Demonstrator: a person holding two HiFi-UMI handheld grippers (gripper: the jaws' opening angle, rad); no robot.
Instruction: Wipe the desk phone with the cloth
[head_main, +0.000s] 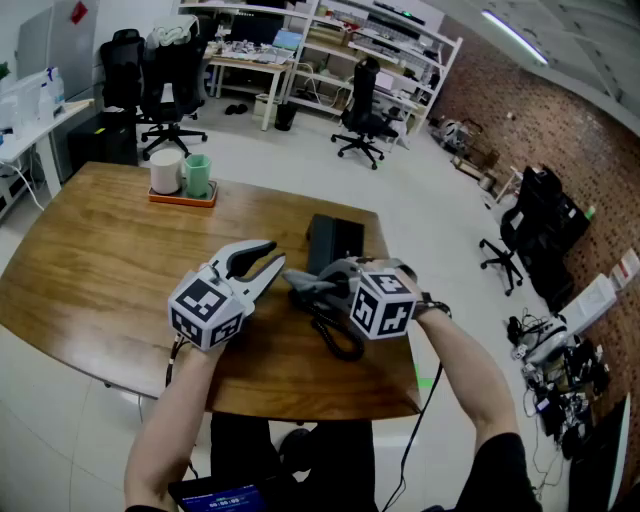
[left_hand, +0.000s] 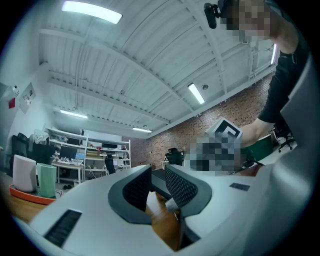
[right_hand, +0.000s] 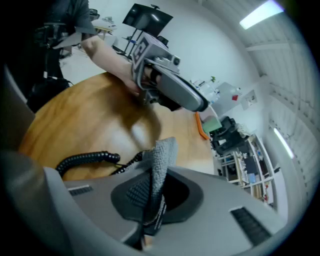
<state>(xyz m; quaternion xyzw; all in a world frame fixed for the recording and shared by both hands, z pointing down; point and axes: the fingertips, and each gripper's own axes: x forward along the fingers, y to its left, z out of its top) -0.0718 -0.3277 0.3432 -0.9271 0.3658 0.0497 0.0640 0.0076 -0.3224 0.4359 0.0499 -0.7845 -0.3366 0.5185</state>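
Near edge of surface, right half: both grippers, jaws pointing in toward each other, close but apart.
Surface (head_main: 90, 270): wood, rounded corners.
Phone (head_main: 335, 238): black, by the far right corner, just beyond the two grippers.
Cord (head_main: 338, 340): black coil, loops from the phone toward the near edge and lies under the right gripper. Also shows on the wood in the right gripper view, left of the cloth.
Right gripper (right_hand: 154, 184): jaws clamped on the cloth, which runs up between the pads and sticks out past the tips.
Cloth (right_hand: 163, 154): grey, textured, bunched into a narrow fold. In the head view it hangs just on the near side of the phone; can't tell if it touches the phone.
Left gripper (left_hand: 157, 175): jaws apart by a narrow gap, nothing gripped. Wood and the phone's dark edge show through the gap.
Left vs right: left gripper sits left of the cloth, tips near it, not on it.
Tray (head_main: 183, 198): orange, at the far edge toward the left corner, well apart from the phone.
Cups: white cup (head_main: 165, 170) and green cup (head_main: 198, 175) upright on the tray, side by side, white on the left.
Hands: a bare forearm behind each gripper, coming in over the near edge.
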